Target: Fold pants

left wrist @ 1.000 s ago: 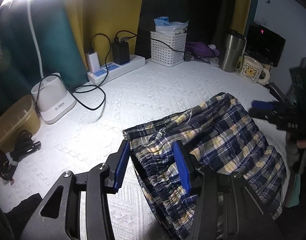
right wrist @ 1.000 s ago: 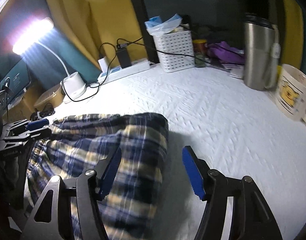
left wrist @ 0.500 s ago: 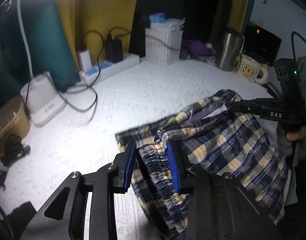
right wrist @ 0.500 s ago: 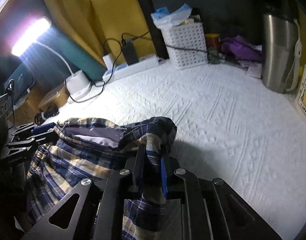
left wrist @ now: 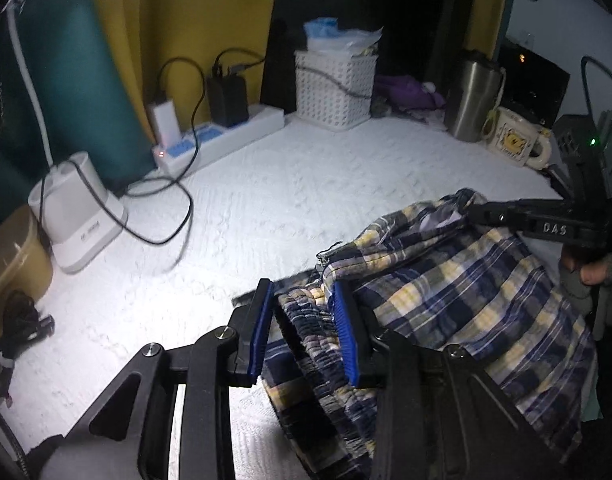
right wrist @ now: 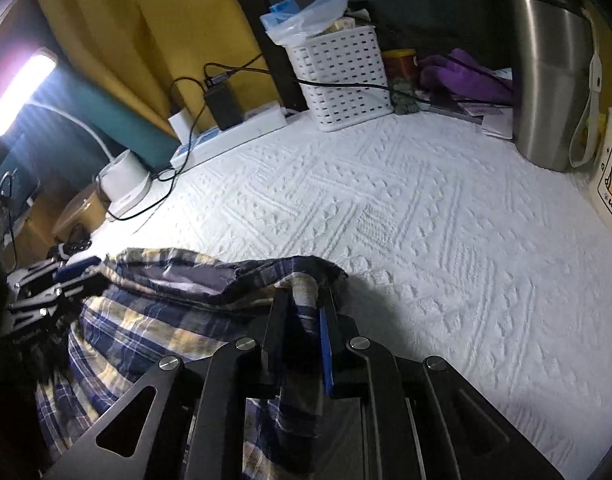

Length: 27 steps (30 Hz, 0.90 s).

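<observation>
I hold the pants (left wrist: 446,300) stretched between both tongs: left tongs (left wrist: 303,332) clamp the waistband near-left, right tongs (right wrist: 301,324) clamp the far-right edge.

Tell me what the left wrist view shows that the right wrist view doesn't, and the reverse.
Left wrist only: the elastic waistband bunched between the left gripper pads, and a hand.

Right wrist only: the lit lamp head, and the right gripper clamped on a fold.

Both: plaid pants, white basket, steel tumbler, power strip.
</observation>
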### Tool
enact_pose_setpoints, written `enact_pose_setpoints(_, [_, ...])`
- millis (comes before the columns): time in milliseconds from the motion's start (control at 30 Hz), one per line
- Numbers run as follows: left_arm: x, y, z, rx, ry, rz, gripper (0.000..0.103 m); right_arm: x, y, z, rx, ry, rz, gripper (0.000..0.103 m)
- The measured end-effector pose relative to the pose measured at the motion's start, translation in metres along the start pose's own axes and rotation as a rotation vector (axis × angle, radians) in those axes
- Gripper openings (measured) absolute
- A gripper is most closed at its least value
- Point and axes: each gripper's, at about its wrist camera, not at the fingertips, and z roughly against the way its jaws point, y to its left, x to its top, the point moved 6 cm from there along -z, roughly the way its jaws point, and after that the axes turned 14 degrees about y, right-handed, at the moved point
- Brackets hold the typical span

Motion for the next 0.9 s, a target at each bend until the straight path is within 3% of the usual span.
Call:
enact_pose_setpoints(33, [-0.002,0.002,-0.003,0.006,0.008,0.002,0.029,0.000,-0.001,-0.002,-0.009,0.004,-0.001,0.018])
enact_pose_setpoints(133, [-0.006,0.006,-0.008,0.030,0.026,0.006,0.029,-0.001,-0.008,-0.006,-0.064,-0.001,-0.023,0.051])
enact_pose_setpoints(467, [-0.011,0.013,-0.013,0.030,0.043,0.038,0.030,-0.008,-0.019,0.005,-0.123,-0.025,-0.051,0.053])
enact_pose_setpoints(633, [-0.012,0.013,-0.004,0.047,0.032,0.050,0.030,-0.020,-0.038,0.018,-0.216,-0.026,-0.108,0.053])
enact_pose_setpoints(767, [-0.009,0.014,0.014,0.002,0.017,0.085,0.032,-0.030,-0.032,0.040,-0.147,-0.062,-0.108,0.053])
enact_pose_setpoints(900, [-0.012,0.011,0.039,0.009,-0.027,0.112,0.041,-0.040,-0.005,0.048,-0.108,-0.063,-0.039,0.053])
